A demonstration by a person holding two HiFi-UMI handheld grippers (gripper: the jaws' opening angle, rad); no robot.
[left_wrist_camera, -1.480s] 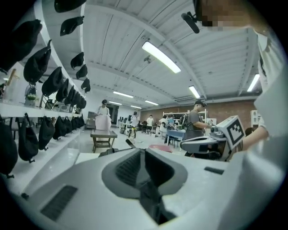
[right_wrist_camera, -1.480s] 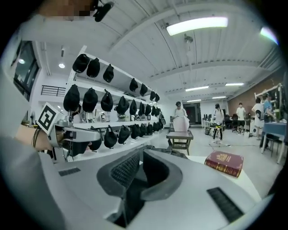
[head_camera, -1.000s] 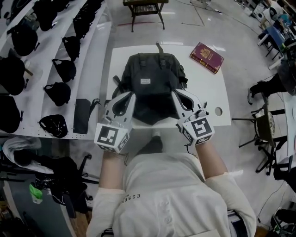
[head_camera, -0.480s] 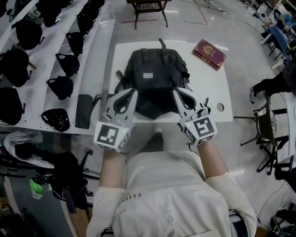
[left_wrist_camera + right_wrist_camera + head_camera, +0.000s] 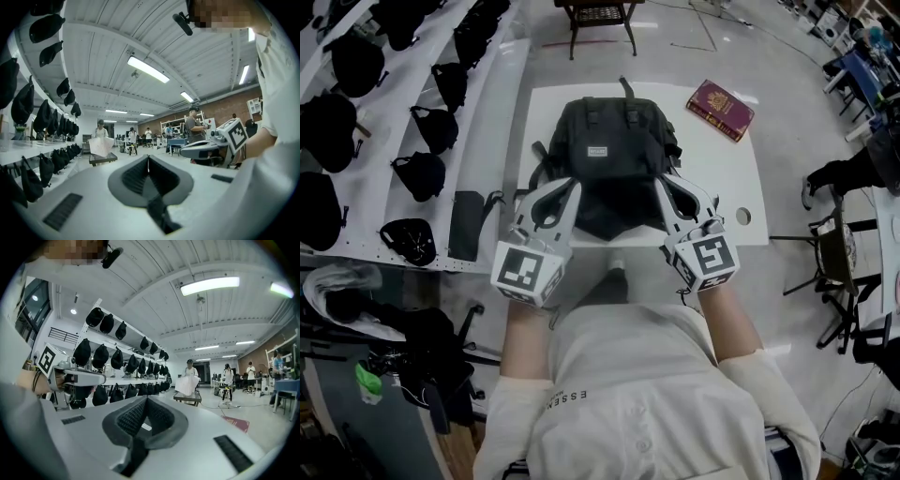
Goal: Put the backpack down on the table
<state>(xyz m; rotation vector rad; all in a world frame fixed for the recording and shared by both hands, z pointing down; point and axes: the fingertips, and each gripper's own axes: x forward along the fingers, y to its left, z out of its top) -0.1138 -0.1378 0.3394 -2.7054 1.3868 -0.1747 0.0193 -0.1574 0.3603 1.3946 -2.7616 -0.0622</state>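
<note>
**Operator:** Where was the backpack at that moment?

**Reviewer:** You had the black fabric backpack [image 5: 605, 164] lying flat on the white rectangular desk [image 5: 727, 183], in the upper middle of the head view. Its carry loop pointed toward the top of the frame. Its bottom end reached the desk's near edge, right in front of you.

**Operator:** And the claws?

**Reviewer:** Your left claw [image 5: 568, 190] sat at the lower left side of the backpack and your right claw [image 5: 667, 190] at the lower right side. Both pointed level, toward the top of the frame. From the head view the tips lay right against the fabric, but I couldn't tell whether they truly touched it.

**Operator:** Were they open?

**Reviewer:** No. In the left gripper view the dark ribbed pads [image 5: 133, 174] met along one thin line, and the right gripper view showed the same. Each claw was closed all the way. I could make out nothing caught between the pads of either one.

**Operator:** What else was around?

**Reviewer:** A maroon booklet with a gold emblem [image 5: 720, 109] lay at the desk's upper right corner, well apart from the backpack. Down the left of the frame ran white shelves [image 5: 492, 122] carrying rows of rounded black items [image 5: 420, 174].
</note>
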